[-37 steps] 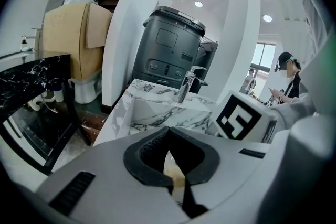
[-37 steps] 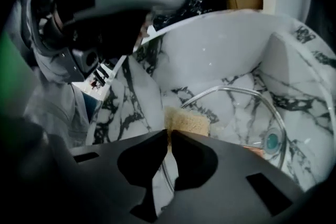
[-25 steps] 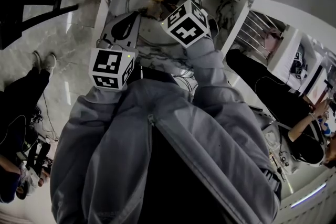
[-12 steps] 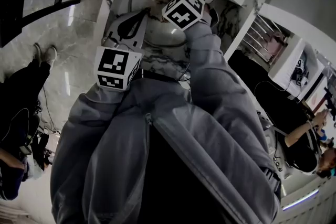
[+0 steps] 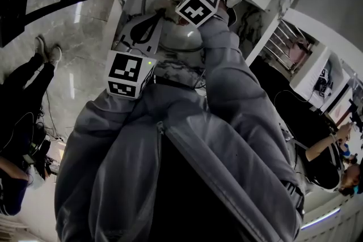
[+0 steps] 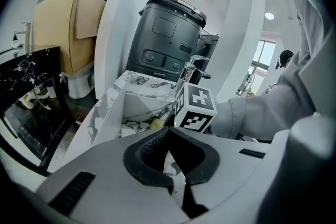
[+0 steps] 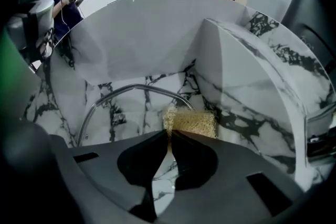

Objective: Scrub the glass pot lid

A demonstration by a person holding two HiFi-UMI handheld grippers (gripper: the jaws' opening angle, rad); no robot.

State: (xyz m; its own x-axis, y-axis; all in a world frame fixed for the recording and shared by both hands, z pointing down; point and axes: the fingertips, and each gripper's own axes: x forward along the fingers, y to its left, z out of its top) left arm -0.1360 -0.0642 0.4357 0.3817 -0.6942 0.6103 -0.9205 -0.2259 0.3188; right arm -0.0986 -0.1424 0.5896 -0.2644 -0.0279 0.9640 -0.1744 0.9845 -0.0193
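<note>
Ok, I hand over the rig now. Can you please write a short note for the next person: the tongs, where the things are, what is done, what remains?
Left tongs: shut, nothing between them, by the marble sink.
Right tongs: shut on one edge of the yellow scrub pad, pointing down into the sink.
Glass pot lid: lies in the sink. The pad is at its far rim; whether they touch is unclear.
Done: pad gripped, lid in place.
Left: scrub the lid. No foam or wet marks show yet. Steadying the lid with the left tongs would probably help.
</note>
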